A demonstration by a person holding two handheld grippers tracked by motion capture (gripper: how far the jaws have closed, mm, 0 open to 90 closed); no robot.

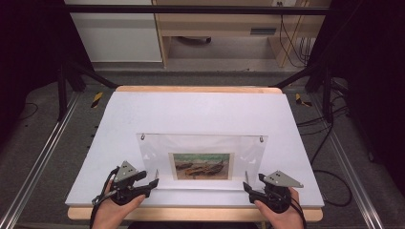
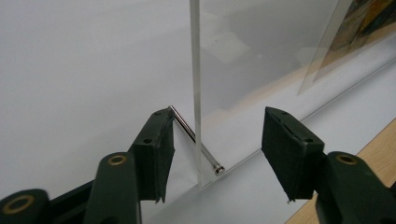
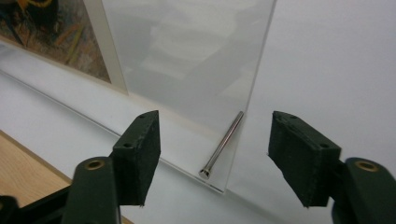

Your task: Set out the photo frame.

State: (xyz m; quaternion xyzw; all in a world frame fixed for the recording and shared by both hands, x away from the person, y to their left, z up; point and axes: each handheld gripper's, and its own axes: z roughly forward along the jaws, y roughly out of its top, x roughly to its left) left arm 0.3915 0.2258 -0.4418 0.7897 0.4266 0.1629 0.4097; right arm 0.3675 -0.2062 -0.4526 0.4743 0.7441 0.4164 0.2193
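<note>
No legible text, labels, brands or numbers.

The print (image 1: 202, 166) in the clear acrylic frame (image 1: 157, 145) shows a painted scene of boats, with no readable caption or signature at this size. The grey plates on the grippers carry no markings that can be made out. Yellow-and-black striped tape (image 1: 97, 99) on the floor beside the table is a hazard marking, without lettering.
</note>
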